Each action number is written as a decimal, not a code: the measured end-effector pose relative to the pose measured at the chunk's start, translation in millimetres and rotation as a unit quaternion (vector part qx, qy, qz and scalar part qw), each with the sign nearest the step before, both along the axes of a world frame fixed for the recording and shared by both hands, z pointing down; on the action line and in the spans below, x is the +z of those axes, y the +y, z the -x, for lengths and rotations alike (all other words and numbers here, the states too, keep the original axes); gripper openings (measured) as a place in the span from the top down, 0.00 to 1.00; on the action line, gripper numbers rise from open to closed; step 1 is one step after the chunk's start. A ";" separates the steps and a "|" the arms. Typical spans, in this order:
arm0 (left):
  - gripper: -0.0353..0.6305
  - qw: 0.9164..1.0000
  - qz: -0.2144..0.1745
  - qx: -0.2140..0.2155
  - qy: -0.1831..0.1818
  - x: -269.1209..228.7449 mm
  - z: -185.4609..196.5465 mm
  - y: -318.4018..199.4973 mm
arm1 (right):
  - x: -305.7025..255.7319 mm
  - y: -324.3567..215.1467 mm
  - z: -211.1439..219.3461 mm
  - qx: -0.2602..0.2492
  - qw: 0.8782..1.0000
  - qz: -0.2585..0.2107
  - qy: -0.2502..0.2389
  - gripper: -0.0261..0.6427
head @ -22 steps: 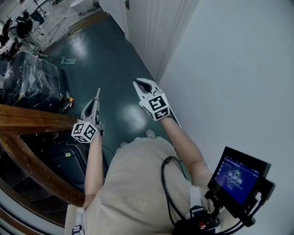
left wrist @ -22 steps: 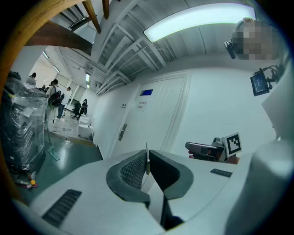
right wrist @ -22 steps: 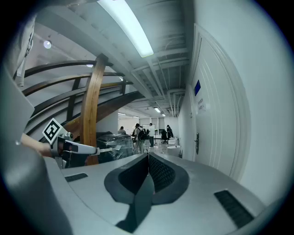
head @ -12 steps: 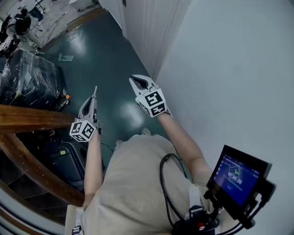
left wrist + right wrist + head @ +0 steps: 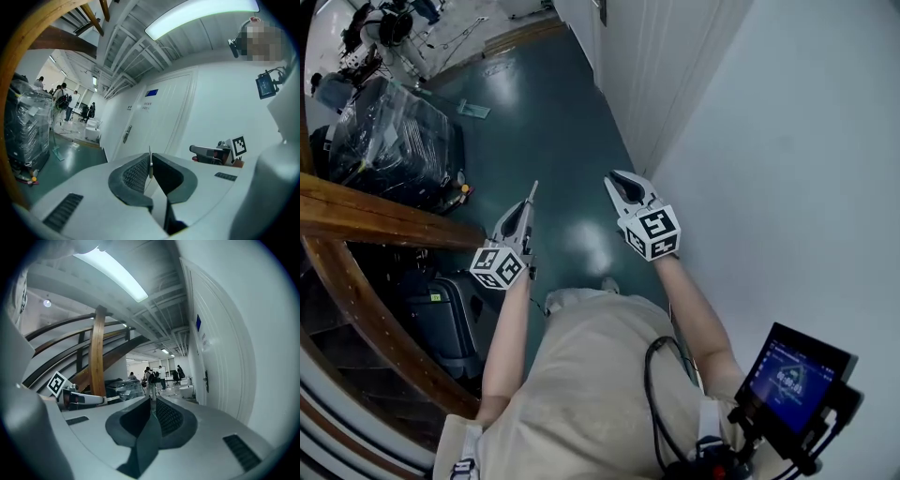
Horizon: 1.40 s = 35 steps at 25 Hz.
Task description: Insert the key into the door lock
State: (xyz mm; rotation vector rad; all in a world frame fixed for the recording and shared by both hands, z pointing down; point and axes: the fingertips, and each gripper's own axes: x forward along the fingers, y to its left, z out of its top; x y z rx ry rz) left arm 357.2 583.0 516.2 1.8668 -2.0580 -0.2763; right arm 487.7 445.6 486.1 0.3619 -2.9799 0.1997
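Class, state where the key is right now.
The key is clamped between the left gripper's jaws, at the head view's left, its tip aimed toward the white door ahead.

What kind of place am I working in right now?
Probably an indoor corridor or lobby of an office or lab building: a white door with a handle, a glossy dark green floor, wooden stair beams alongside, and people standing at the far end.

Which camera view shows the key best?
The left gripper view: the key stands close, edge-on, pinched between the shut left tool's pads. The head view shows it small, protruding from that tool's tip. The right gripper view hardly shows it.
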 end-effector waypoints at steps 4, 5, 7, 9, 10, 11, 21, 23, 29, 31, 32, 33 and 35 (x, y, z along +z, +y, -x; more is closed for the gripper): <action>0.89 1.000 -0.006 -0.004 0.018 0.8 6.6 6.5 | 7.0 -3.0 7.3 -0.009 1.000 0.009 0.009 0.89; 0.89 1.000 -0.009 -0.002 0.024 0.1 9.9 8.3 | 7.5 -3.6 11.5 -0.012 1.000 0.011 0.010 0.84; 0.89 0.999 -0.019 0.006 0.031 -2.1 16.8 10.5 | 7.6 -6.8 20.5 -0.011 1.000 0.015 0.008 0.80; 0.89 0.999 -0.027 0.011 0.035 -3.2 26.9 11.8 | 7.5 -10.1 31.2 -0.006 1.000 0.018 0.001 0.80; 0.89 0.999 -0.030 0.012 0.039 -3.2 34.1 12.1 | 6.7 -10.7 37.7 -0.004 1.000 0.018 -0.003 0.80; 0.89 0.998 -0.032 0.012 0.044 -3.4 42.6 12.1 | 5.0 -10.7 44.7 -0.002 1.000 0.017 -0.006 0.80; 0.89 0.996 -0.043 0.034 0.071 -4.9 136.9 -4.8 | 0.5 -12.7 119.6 0.028 1.000 0.002 -0.001 0.80; 0.89 0.995 -0.050 0.040 0.074 -3.3 161.7 -10.1 | -0.7 -17.3 143.3 0.035 0.999 -0.003 0.004 0.80; 0.89 0.993 -0.039 0.054 0.102 1.7 203.5 -10.1 | -3.0 -24.7 172.6 0.052 0.998 0.027 0.009 0.80; 0.89 0.993 -0.035 0.065 0.088 -2.6 217.3 -15.8 | -13.9 -32.9 176.6 0.058 0.998 0.031 0.001 0.80; 0.89 0.994 -0.036 0.068 0.079 -6.7 226.0 -19.6 | -17.5 -37.4 180.4 0.063 0.998 0.029 -0.002 0.80; 0.89 0.994 -0.037 0.068 0.077 -9.6 234.8 -22.2 | -18.4 -41.0 185.1 0.069 0.997 0.029 -0.006 0.80; 0.89 0.993 -0.042 0.065 0.086 -5.1 249.3 -21.8 | -11.2 -42.6 195.0 0.076 0.996 0.040 -0.011 0.80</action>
